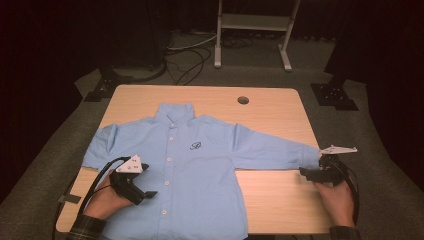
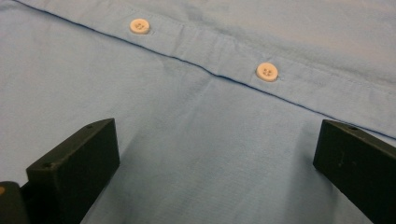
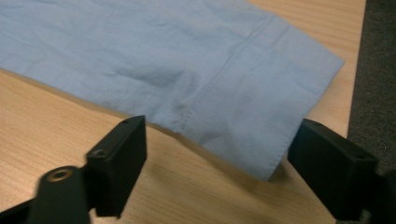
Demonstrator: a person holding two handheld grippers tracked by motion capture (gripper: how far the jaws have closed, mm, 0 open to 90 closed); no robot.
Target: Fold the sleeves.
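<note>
A light blue button-up shirt (image 1: 190,160) lies flat, front up, on the wooden table (image 1: 272,200), its right sleeve stretched toward the table's right edge. My left gripper (image 1: 147,194) rests low on the shirt's front, left of the button placket. In the left gripper view its jaws (image 2: 215,140) stand wide apart over smooth cloth, with two white buttons (image 2: 267,72) beyond. My right gripper (image 1: 306,172) is at the sleeve's end. In the right gripper view its jaws (image 3: 219,135) stand apart on either side of the cuff (image 3: 261,93), not pressing it.
A round cable hole (image 1: 243,100) sits in the table's far side. The table's right edge (image 3: 357,56) borders grey carpet close to the cuff. A white stand (image 1: 252,22) and black floor bases (image 1: 334,95) are behind the table.
</note>
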